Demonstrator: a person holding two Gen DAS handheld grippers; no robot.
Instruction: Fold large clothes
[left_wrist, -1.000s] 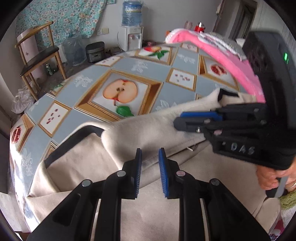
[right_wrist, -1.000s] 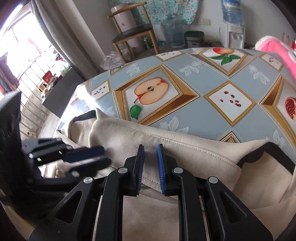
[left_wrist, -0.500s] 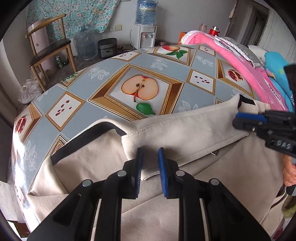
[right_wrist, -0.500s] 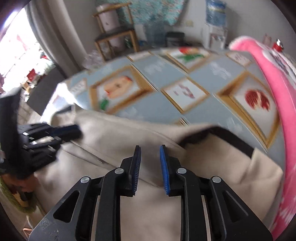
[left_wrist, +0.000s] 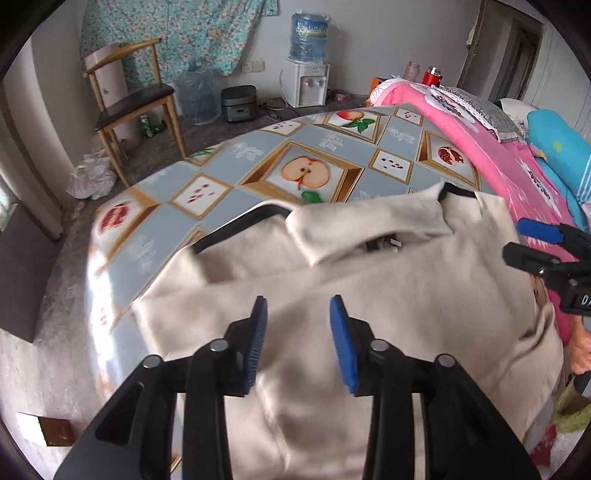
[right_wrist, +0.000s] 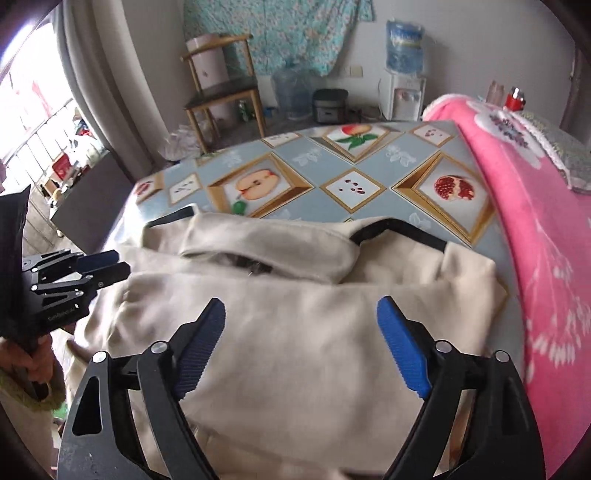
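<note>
Left tool (left_wrist: 297, 341) and right tool (right_wrist: 301, 345) just opening, jaws empty.

Ahead of my open jaws, a table (left_wrist: 258, 177) wears a blue-grey oilcloth (right_wrist: 373, 218) printed with gold-framed fruit. Directly on it, below and just beyond both pairs of jaws, I see a beige garment (left_wrist: 388, 295) with black trim, its top edge turned back toward me. To the right of my right jaws, a pink blanket (right_wrist: 535, 236) lies along the table's side, touching the garment's corner.
</note>
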